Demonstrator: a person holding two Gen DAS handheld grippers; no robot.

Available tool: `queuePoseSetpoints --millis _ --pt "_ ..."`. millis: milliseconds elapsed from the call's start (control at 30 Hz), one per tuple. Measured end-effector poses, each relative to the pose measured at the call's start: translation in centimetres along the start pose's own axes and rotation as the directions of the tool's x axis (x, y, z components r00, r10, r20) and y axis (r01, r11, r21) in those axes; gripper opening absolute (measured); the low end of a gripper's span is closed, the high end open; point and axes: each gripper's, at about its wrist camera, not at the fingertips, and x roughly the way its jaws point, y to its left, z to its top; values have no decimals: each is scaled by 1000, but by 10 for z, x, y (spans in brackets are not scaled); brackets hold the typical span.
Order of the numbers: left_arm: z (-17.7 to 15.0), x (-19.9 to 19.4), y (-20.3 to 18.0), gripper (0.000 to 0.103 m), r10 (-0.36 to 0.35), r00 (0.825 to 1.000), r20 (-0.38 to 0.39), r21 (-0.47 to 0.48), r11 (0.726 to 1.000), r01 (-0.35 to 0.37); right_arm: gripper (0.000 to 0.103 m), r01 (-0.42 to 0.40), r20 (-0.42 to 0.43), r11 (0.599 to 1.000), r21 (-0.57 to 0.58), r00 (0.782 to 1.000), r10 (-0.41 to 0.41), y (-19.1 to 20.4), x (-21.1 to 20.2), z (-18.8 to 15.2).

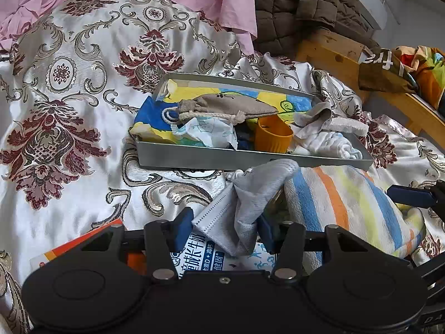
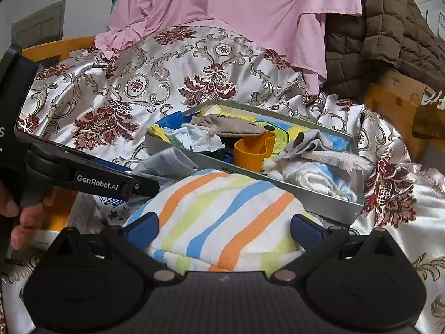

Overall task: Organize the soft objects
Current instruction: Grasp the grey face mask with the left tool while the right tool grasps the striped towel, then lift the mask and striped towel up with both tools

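We held the left gripper [image 1: 225, 226] with its blue pads partly apart around a grey face mask [image 1: 244, 203]; whether they pinched it we could not tell. The mask rose between the fingers, just short of the metal tray [image 1: 222, 158]. Our right gripper [image 2: 224, 229] stood wide, a striped towel [image 2: 222, 217] bulging between its fingers, touching both pads.

Crumpled grey cloth [image 1: 250, 194] beside striped towel [image 1: 347, 203], before filled metal tray [image 1: 222, 158]
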Motion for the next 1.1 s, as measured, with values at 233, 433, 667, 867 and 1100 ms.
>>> queuePoseSetpoints --millis 233,433,667,867,1100 --pt "0 0 3 36 16 1000 -1 -18 1000 -16 99 -23 -20 999 49 999 24 -3 0 -1" --pt "1 -4 4 20 13 1000 22 -43 999 -12 95 -18 -14 999 40 1000 18 -3 -2 -2" --pt "1 -12 -1 16 3 999 35 -60 998 0 82 -9 0 1000 11 1000 9 6 -9 -2" --pt "0 -25 -9 13 -19 999 38 -78 997 21 65 -5 21 998 -55 1000 7 21 -14 -5" --pt "-5 -50 -20 12 -24 999 31 -72 997 26 32 -17 21 997 -80 1000 19 29 -24 -7"
